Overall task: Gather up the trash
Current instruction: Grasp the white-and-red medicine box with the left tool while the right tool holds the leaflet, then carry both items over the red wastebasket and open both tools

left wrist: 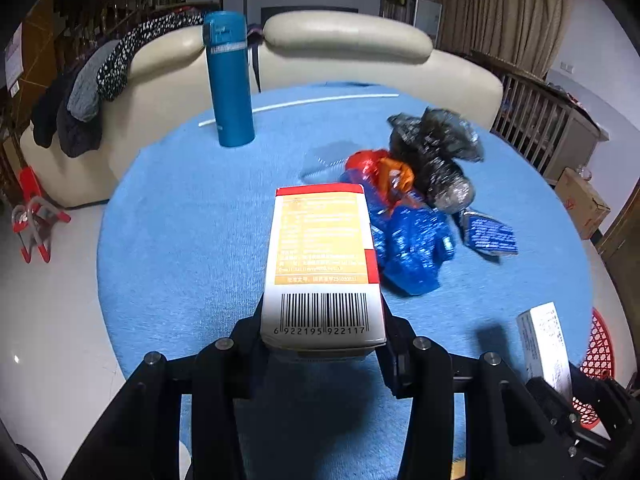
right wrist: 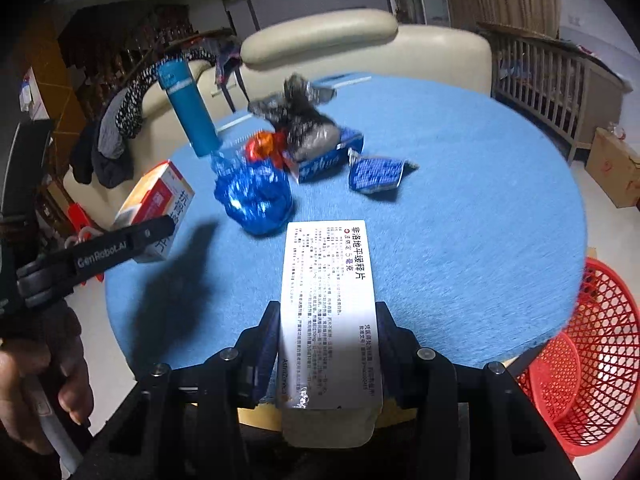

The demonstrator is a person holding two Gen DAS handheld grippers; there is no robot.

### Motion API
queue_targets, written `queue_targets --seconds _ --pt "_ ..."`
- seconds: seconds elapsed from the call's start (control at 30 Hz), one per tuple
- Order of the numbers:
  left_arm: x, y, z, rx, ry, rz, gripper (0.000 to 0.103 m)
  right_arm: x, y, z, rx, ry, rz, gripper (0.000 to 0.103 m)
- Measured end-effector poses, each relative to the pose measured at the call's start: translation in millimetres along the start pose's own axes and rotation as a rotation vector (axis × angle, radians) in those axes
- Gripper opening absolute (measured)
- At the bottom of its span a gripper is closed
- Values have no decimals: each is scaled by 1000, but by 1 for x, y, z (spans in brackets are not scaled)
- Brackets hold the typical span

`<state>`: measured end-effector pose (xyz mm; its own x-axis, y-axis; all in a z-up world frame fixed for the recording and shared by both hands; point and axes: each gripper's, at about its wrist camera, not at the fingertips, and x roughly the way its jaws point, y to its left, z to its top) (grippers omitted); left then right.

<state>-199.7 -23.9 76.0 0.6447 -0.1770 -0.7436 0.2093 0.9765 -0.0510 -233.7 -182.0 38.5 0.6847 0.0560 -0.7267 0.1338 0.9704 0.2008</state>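
My left gripper (left wrist: 322,334) is shut on a red, orange and white medicine box (left wrist: 322,256) with a barcode, held above the blue table cloth (left wrist: 180,220). In the right wrist view this box (right wrist: 158,196) shows at the left. My right gripper (right wrist: 328,336) is shut on a long white medicine box (right wrist: 328,300) printed with text, also seen as the white box (left wrist: 544,340) at the lower right. On the cloth lies a pile of trash: a blue crumpled wrapper (right wrist: 256,200), a black and silver wrapper (right wrist: 304,120), a red-orange wrapper (right wrist: 262,146) and a blue sachet (right wrist: 376,174).
A blue thermos (left wrist: 230,80) stands at the table's far left. A red mesh basket (right wrist: 592,356) sits on the floor to the right, below the table edge. A cream sofa (left wrist: 344,36) with draped clothes is behind. A person's hand (right wrist: 40,380) holds the left gripper's handle.
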Motion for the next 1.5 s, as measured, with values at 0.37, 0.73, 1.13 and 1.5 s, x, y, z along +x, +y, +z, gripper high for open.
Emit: queue_targets --seconds 0.37,0.73,1.13,1.5 --pt "-37 -23 12 53 -80 -21 48 -48 -21 12 62 -131 -14 48" --pt "-45 -71 16 160 -104 -66 48 -79 -85 4 199 -202 -75 48" --pt "-43 -176 -5 380 -66 -235 48 -111 -202 -34 415 -226 -240 48" --pt "-44 -259 -27 539 -11 -356 48 -113 -274 -66 527 -177 -319 48"
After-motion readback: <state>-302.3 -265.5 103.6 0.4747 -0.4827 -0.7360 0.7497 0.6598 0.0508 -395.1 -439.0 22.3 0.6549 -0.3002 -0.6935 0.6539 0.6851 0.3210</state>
